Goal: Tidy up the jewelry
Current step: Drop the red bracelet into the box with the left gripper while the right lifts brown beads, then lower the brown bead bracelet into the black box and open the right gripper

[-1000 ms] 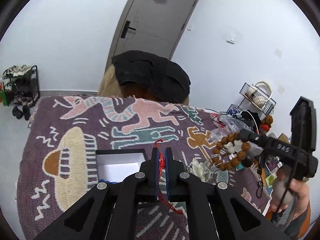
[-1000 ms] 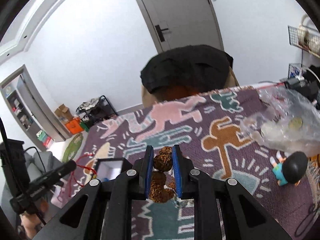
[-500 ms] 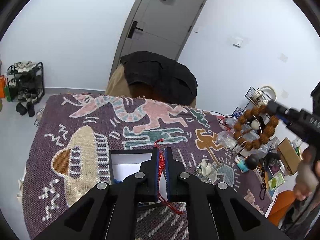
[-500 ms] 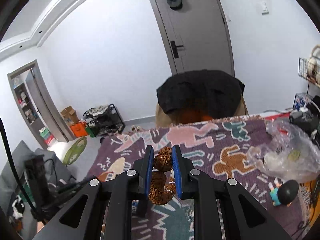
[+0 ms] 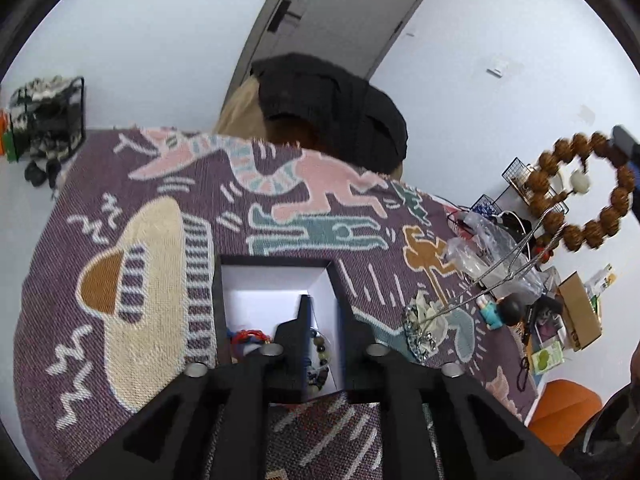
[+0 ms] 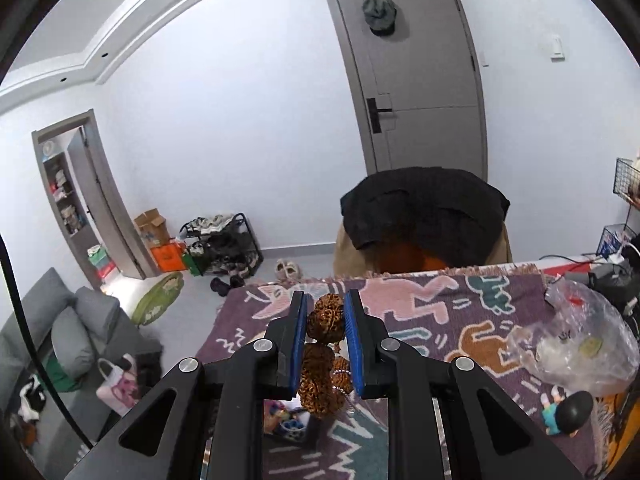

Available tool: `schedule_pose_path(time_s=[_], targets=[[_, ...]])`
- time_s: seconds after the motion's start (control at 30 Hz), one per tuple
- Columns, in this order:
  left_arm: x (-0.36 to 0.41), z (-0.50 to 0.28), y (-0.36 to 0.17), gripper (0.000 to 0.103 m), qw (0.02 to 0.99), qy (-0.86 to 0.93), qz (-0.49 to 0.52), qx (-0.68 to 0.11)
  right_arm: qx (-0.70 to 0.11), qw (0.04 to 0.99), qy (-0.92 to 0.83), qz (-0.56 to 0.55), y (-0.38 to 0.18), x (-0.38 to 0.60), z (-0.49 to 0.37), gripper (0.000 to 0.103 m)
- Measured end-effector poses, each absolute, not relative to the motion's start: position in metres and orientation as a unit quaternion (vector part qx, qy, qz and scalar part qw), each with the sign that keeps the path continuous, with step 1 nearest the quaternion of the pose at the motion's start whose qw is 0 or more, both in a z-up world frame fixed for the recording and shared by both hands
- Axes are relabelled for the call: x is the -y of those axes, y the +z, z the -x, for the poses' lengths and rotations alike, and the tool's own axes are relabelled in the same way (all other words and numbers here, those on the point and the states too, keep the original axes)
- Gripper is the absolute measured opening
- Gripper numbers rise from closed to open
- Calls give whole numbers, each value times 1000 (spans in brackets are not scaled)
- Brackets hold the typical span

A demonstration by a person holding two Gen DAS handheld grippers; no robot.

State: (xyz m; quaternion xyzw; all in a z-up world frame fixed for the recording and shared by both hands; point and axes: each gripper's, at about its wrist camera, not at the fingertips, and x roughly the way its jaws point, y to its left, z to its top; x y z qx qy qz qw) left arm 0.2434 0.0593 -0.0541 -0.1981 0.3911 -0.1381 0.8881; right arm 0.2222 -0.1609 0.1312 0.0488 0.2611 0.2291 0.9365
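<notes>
Tabletop (image 5: 120,168): we find it covered by a purple woven cloth with pink, teal and tan figures; a chair draped with a black garment (image 5: 332,108) stands at its far edge.

Clutter: we log clear plastic bags (image 6: 580,344) and a small black-headed figurine (image 6: 568,412) at the cloth's right end.

Jewelry box (image 5: 276,280): black outside and white inside, open, standing on the cloth right under the left gripper. We see a red cord bracelet (image 5: 250,336) lying in it near the left wall, and a string of dark and pale beads (image 5: 320,360) beside that.

Left gripper (image 5: 324,316): we note the fingers have just been parting and now stand apart over the box, with nothing between them.

Right gripper (image 6: 325,320): we note the blue-padded fingers clamped on one bead of the brown seed-bead bracelet (image 6: 320,360).

Brown seed-bead bracelet: in the left wrist view we see its ring of knobbly beads hanging in the air at the right, well above the cloth, with a white bead inside the loop.

Silver chain (image 5: 500,276): thin, running from the bracelet down to a glittering heap (image 5: 420,332) on the cloth just right of the box.
</notes>
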Motion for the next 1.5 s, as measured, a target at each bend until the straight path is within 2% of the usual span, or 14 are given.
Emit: schedule_pose_path(time_s=[0.03,0.07,0.1,0.13,0.97,1.2,1.5], targets=[[-61,-243,-55,41,888,-136,201,-392,-258,937,231,-47,134,158,-221,20],[-64,-240,-53,61,891,-132,204,-383,-252,938,233,-44,139,155,-220,20],[-67,-236,-50,72,896,-128,206,-372,-248,939,234,-42,143,153,-219,20],[-70,-232,-46,74,901,-126,207,-361,-243,940,236,-40,147,151,-217,20],[-135,-170,10,77,931,-87,210,-284,-181,944,275,21,214,72,-180,20],[-149,-162,8,77,932,-77,214,-282,-214,937,275,29,186,58,-196,20],[-165,-160,-1,77,932,-51,209,-290,-302,908,286,38,107,34,-238,20]])
